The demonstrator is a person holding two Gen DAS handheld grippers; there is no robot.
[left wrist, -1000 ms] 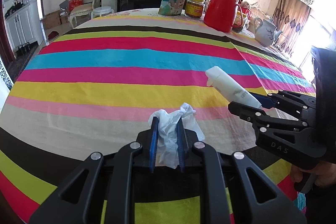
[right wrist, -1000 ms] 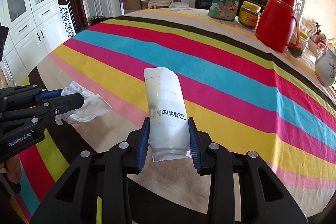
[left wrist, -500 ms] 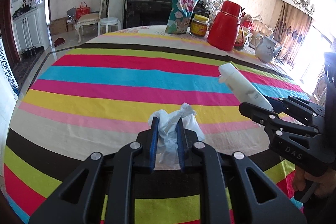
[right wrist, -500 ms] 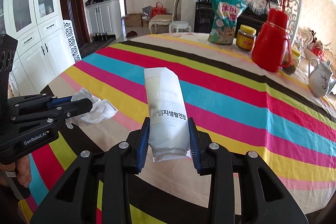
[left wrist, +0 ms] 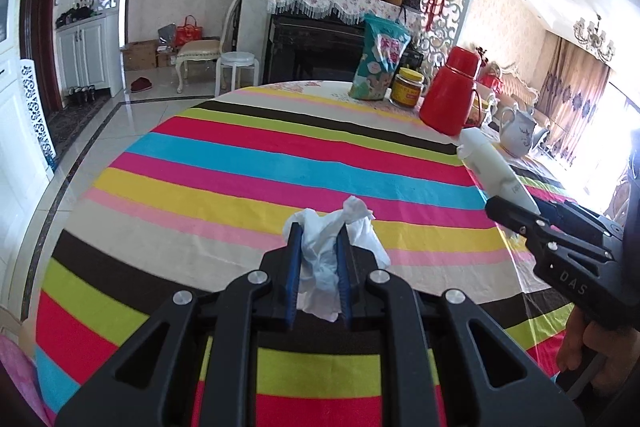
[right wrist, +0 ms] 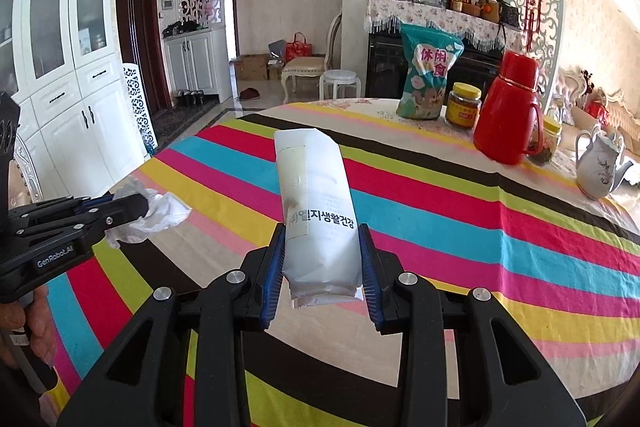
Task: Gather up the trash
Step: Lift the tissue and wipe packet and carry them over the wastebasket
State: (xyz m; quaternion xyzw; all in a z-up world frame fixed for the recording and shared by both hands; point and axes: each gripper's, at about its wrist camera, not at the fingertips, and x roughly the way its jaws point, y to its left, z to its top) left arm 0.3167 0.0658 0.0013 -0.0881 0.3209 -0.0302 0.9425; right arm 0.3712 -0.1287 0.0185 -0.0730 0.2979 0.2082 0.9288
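- Crumpled white tissue [left wrist: 326, 251]: your left gripper [left wrist: 318, 277] clamps it, clear above the striped tablecloth [left wrist: 240, 163].
- White foil sachet [right wrist: 316, 215]: your right gripper [right wrist: 322, 275] pinches its lower end, so it's ready for binning.

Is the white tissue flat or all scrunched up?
Scrunched up: the white crumpled tissue bunches in wrinkled folds, pinched between the left tool.
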